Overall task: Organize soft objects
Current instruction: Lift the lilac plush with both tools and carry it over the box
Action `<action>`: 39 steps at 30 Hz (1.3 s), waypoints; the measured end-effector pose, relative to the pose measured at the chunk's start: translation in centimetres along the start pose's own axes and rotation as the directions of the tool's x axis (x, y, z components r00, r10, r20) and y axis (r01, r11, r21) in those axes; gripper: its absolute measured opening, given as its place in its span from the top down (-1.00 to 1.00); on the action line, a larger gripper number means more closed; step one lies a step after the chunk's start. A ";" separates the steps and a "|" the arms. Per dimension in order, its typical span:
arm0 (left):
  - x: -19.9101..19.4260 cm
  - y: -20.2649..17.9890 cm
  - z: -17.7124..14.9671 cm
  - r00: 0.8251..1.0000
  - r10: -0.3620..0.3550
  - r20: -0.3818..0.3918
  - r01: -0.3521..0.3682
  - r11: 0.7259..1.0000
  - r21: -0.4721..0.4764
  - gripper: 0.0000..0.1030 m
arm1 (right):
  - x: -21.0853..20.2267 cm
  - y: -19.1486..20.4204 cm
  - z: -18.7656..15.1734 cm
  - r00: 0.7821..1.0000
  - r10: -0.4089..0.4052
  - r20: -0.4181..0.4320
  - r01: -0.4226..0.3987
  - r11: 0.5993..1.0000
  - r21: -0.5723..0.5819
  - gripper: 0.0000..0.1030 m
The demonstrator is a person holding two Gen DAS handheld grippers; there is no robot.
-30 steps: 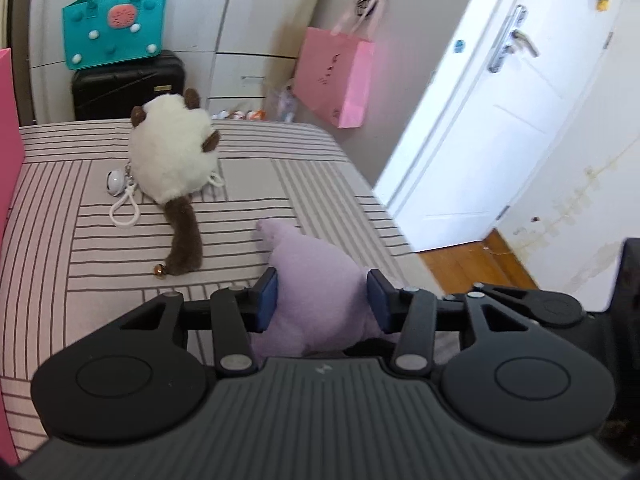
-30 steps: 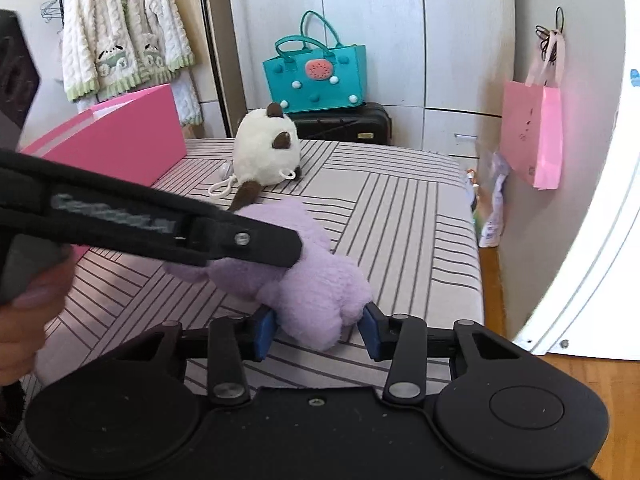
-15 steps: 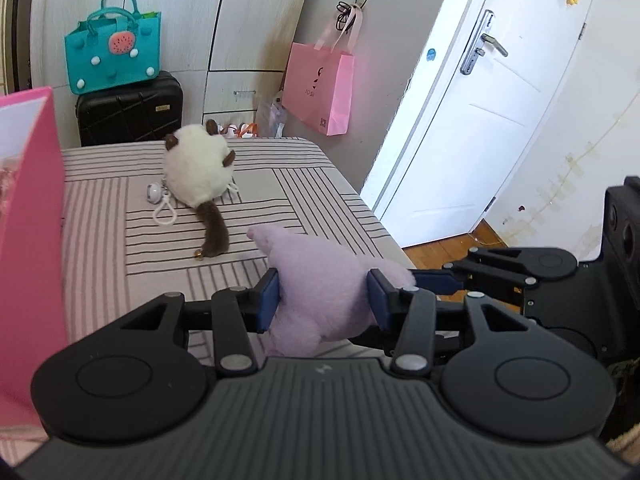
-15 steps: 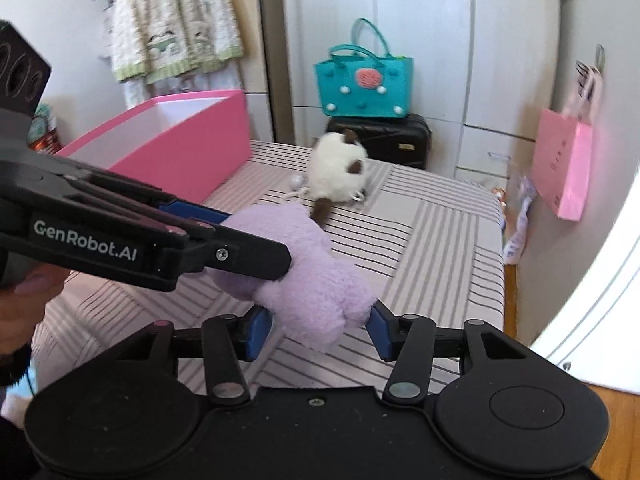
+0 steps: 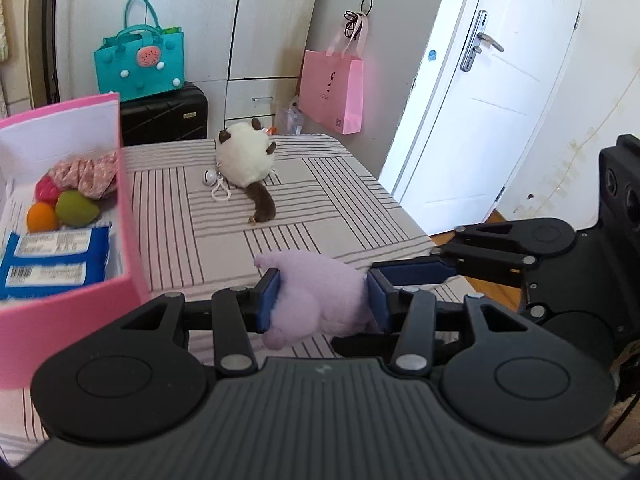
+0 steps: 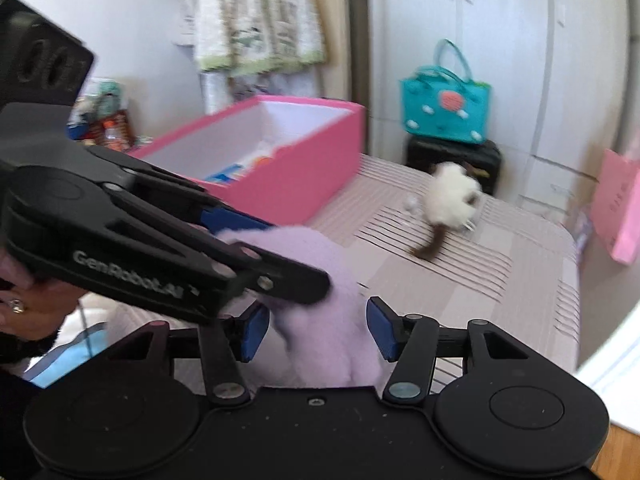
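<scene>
A purple plush toy (image 5: 320,292) hangs above the striped bed (image 5: 320,200), and both grippers have it. My left gripper (image 5: 323,300) is shut on it, both blue pads pressed into its sides. My right gripper (image 6: 316,330) comes from the right and holds the toy's other end (image 6: 316,280) loosely. One of its pads (image 5: 412,270) shows beside the toy. The left gripper (image 6: 288,256) crosses the blurred right wrist view. A pink box (image 5: 128,240) stands open at the left. A white plush cat (image 5: 244,160) with a brown tail lies farther back on the bed.
The pink box (image 6: 304,168) holds blue packs (image 5: 52,264), soft fruit shapes and a patterned cloth. Past the bed stand a teal bag (image 5: 140,64) on a black suitcase (image 5: 160,116), a hanging pink paper bag (image 5: 332,92) and a white door (image 5: 480,120). A hand (image 6: 32,308) grips the left tool.
Both grippers have risen and carried the purple toy left, so the pink box and its contents have come into view. The right gripper's pads stand slightly wider apart.
</scene>
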State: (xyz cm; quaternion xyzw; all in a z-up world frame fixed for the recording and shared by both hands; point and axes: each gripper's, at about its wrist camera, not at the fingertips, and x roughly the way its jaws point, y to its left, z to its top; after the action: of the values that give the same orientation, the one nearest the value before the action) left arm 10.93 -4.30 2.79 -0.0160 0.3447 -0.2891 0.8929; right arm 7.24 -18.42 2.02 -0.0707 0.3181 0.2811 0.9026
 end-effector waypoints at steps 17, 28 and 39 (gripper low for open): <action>-2.7 3.4 -0.2 0.999 0.011 0.047 -0.009 1.000 -0.029 0.22 | 2.1 3.6 3.6 1.000 0.015 0.025 -0.011 0.982 -0.186 0.06; -7.5 3.0 0.3 0.999 0.053 0.007 -0.053 0.999 0.007 0.23 | -0.2 7.3 5.3 0.997 0.080 0.011 -0.073 0.949 -0.308 0.09; -11.5 4.2 1.7 0.984 0.128 0.127 -0.131 0.991 0.013 0.22 | -0.3 8.5 9.3 0.989 0.115 0.092 -0.075 0.929 -0.362 0.10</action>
State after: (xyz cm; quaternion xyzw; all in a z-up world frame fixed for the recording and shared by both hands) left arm 7.25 4.96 10.17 -0.0024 0.2848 -0.2326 0.9299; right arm 7.29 -8.62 9.99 -0.2022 0.2138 0.3812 0.8764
